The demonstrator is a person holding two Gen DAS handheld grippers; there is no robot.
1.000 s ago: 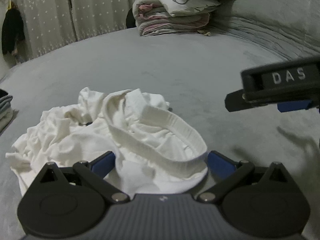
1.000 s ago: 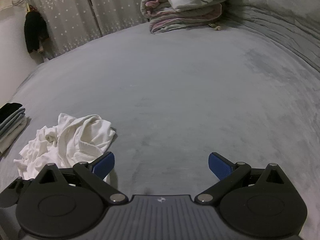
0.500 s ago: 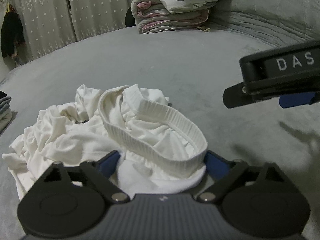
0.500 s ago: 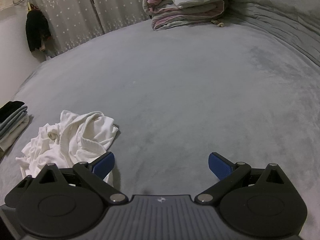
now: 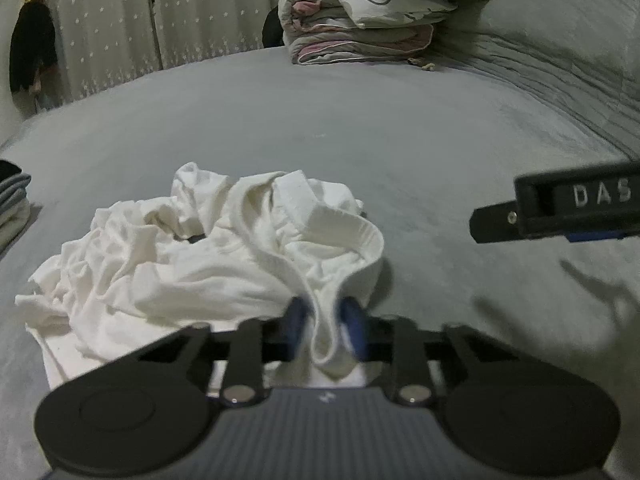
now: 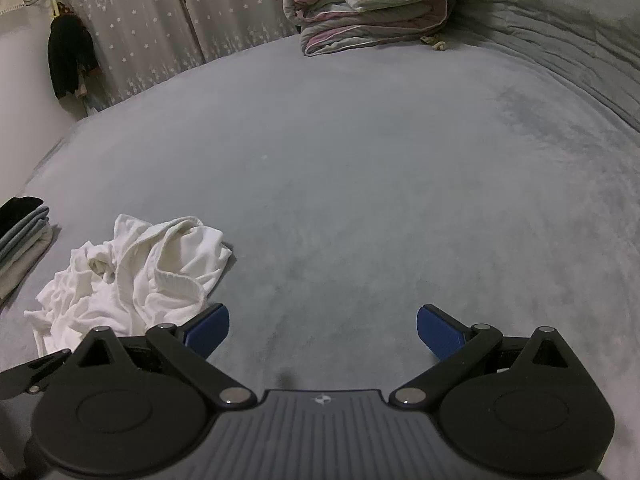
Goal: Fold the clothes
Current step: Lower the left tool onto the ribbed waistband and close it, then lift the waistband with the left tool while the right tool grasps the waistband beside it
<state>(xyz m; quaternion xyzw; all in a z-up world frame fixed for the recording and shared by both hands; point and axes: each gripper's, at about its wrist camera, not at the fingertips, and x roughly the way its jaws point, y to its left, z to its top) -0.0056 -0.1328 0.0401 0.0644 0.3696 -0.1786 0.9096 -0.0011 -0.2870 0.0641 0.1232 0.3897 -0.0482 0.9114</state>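
a: left wrist view first. where's the garment?

b: the crumpled white garment (image 5: 208,264) fills the lower centre and left of the frame, lying on the grey bedspread (image 5: 360,128). the left gripper (image 5: 325,326) has its blue pads pinched together on a fold of the ribbed band (image 5: 344,224) at the near edge of the heap.

a: how do you think it handles?

b: soft and light, i'd judge. thin jersey, limp, so it will sag and drag whatever is bunched behind it. the ribbed band looks thicker and firmer, the best place to hold. the right gripper (image 5: 560,216) shows side-on at the right edge, clear of the cloth.

a: and the right wrist view?

b: the same white garment (image 6: 132,276) sits at lower left. the right gripper (image 6: 323,332) hangs over bare bedspread (image 6: 380,200) with its pads spread wide, holding nothing.

a: where should it bite?

b: probably further along the ribbed band (image 6: 176,280), so the two holds can pull the edge taut. folded clothes (image 6: 20,236) lie at the left edge, folded quilts (image 6: 372,4) at the top.
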